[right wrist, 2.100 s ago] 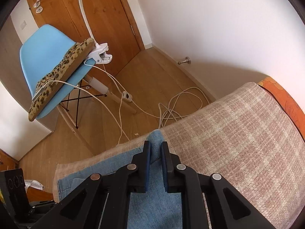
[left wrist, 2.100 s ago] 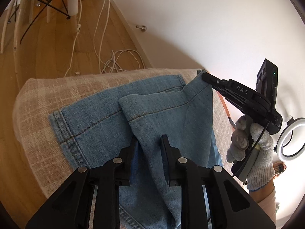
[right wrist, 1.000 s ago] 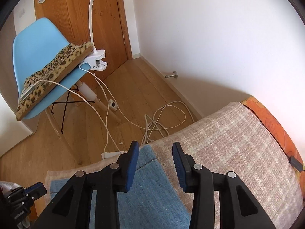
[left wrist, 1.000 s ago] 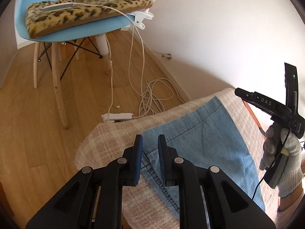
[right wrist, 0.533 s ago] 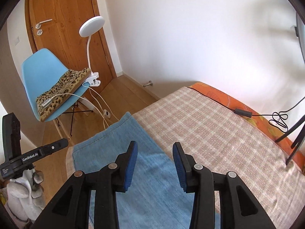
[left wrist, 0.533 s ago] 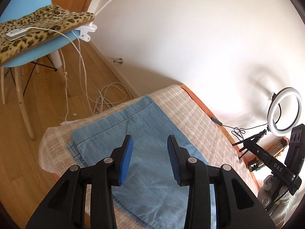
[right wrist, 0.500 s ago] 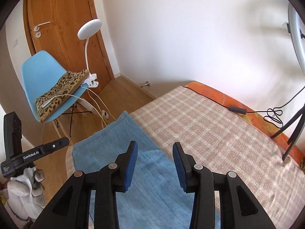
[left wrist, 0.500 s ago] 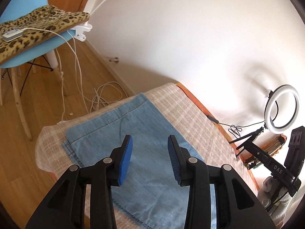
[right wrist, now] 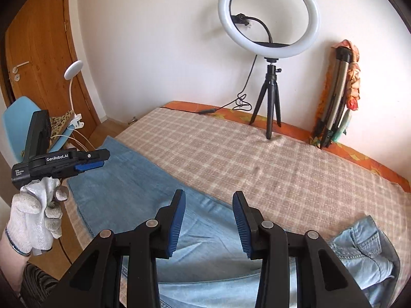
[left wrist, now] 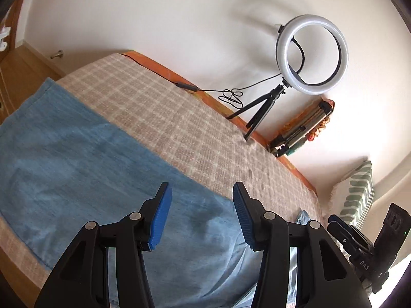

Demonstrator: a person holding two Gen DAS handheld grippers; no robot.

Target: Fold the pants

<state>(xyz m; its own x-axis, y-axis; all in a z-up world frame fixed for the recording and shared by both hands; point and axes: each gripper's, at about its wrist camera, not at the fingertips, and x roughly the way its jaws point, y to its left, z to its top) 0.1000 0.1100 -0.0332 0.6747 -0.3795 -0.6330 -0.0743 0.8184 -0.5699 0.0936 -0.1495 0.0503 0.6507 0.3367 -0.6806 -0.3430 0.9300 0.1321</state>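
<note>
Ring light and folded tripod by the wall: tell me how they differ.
The ring light stands on its own small black tripod, legs spread on the bed; the folded tripod has its legs closed and leans against the wall. The ring light's stand is short and black; the folded tripod is taller and silver, with a patterned cloth draped over its top. The ring light has a cable trailing from it; none shows on the folded tripod. Both are at the bed's far edge.

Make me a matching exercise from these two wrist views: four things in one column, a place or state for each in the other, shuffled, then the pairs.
1. jeans
2. ring light
3. left gripper
4. folded tripod

A. leaning against the wall
B. open, holding nothing
C. standing on the bed on a small black tripod
D. lying flat on the checked blanket

Pairs: 1-D, 2-C, 3-B, 4-A
</note>
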